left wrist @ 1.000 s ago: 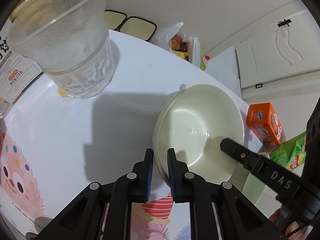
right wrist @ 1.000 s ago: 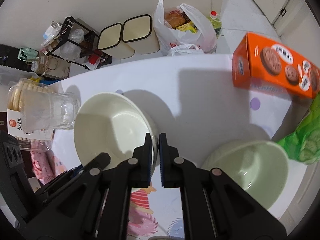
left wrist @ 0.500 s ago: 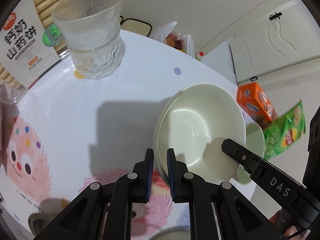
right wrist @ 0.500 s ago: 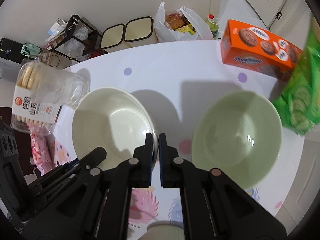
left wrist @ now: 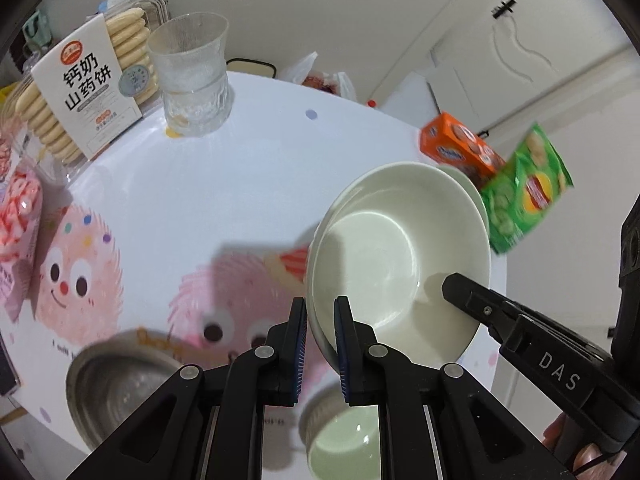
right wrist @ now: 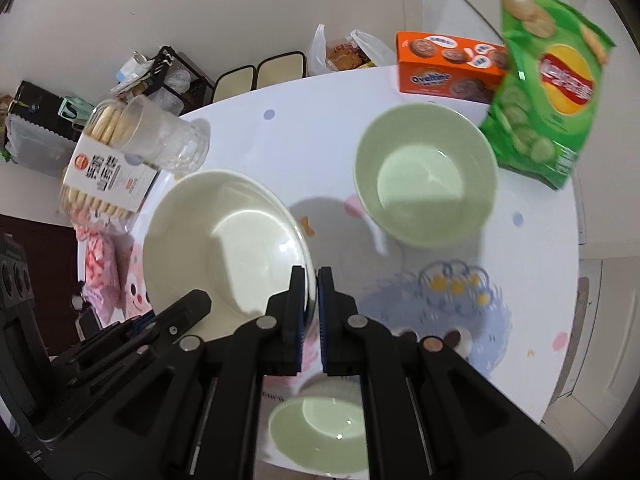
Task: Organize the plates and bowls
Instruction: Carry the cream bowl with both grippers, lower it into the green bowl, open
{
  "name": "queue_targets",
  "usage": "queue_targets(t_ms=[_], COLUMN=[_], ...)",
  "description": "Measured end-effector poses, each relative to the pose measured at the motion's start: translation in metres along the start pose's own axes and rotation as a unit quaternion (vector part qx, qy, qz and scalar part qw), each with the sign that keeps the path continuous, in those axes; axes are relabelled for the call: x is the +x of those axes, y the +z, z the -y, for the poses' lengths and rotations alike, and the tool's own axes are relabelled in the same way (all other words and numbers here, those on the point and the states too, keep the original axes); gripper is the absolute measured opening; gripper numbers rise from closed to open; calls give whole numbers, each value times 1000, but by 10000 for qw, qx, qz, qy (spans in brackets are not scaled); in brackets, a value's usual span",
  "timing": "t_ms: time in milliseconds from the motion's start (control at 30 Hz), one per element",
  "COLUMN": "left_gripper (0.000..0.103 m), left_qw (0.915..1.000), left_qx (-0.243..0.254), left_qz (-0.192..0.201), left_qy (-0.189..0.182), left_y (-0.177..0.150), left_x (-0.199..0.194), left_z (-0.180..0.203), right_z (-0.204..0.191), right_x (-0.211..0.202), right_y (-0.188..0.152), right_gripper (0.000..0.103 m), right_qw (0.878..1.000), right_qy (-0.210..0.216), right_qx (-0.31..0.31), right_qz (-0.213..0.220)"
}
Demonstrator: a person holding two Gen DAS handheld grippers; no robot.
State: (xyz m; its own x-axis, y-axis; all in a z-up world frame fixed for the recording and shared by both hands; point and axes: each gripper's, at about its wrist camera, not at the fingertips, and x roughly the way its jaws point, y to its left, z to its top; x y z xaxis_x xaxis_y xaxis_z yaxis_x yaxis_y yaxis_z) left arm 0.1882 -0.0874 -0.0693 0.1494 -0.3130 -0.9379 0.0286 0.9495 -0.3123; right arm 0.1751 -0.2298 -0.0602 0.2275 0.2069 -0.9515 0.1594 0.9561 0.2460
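Note:
Both grippers hold one stack of two cream bowls (left wrist: pixel 400 256) by opposite rims, lifted above the table. My left gripper (left wrist: pixel 321 312) is shut on its near rim. My right gripper (right wrist: pixel 311 284) is shut on the right rim of the same cream bowls (right wrist: pixel 224 240). A large green bowl (right wrist: pixel 426 176) stands on the table to the right. A small green bowl (right wrist: pixel 320 432) sits near the front edge, also in the left wrist view (left wrist: pixel 348 444). A metal bowl (left wrist: pixel 120 384) sits at the front left.
A white round table (left wrist: pixel 224 184) with cartoon prints. A glass cup (left wrist: pixel 194 76) and a biscuit box (left wrist: pixel 88 80) stand at the back left, a pink snack pack (left wrist: pixel 16 216) at the left. An orange Ovaltine box (right wrist: pixel 448 66) and a green chip bag (right wrist: pixel 544 92) stand at the back right.
Both grippers have lifted the cream bowls up and back from the table. More of the table shows now, with the metal bowl and small green bowl below.

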Motion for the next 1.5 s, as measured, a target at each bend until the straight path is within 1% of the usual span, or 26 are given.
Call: queue_targets(t_ms=[233, 367, 567, 733, 1067, 1500], left_gripper=[13, 13, 13, 13, 13, 13], left_qw=[9997, 9991, 9976, 9967, 9946, 9920], left_qx=[255, 407, 688, 735, 839, 917], left_qz=[-15, -84, -118, -332, -596, -830], left_qy=[1, 1, 40, 20, 130, 263], left_y=[-40, -62, -88, -105, -124, -131], left_x=[-17, -20, -24, -14, 5, 22], left_z=[13, 22, 31, 30, 25, 25], right_z=[3, 7, 21, 27, 33, 41], right_x=[-24, -34, -39, -36, -22, -5], right_y=[-45, -73, -103, -122, -142, -155], right_gripper=[8, 8, 8, 9, 9, 9], right_qw=[9998, 9996, 9997, 9996, 9992, 9981], right_qy=[-110, -190, -178, -194, -321, -424], right_qx=[-43, -62, 76, 161, 219, 294], right_qz=[151, 204, 170, 99, -130, -347])
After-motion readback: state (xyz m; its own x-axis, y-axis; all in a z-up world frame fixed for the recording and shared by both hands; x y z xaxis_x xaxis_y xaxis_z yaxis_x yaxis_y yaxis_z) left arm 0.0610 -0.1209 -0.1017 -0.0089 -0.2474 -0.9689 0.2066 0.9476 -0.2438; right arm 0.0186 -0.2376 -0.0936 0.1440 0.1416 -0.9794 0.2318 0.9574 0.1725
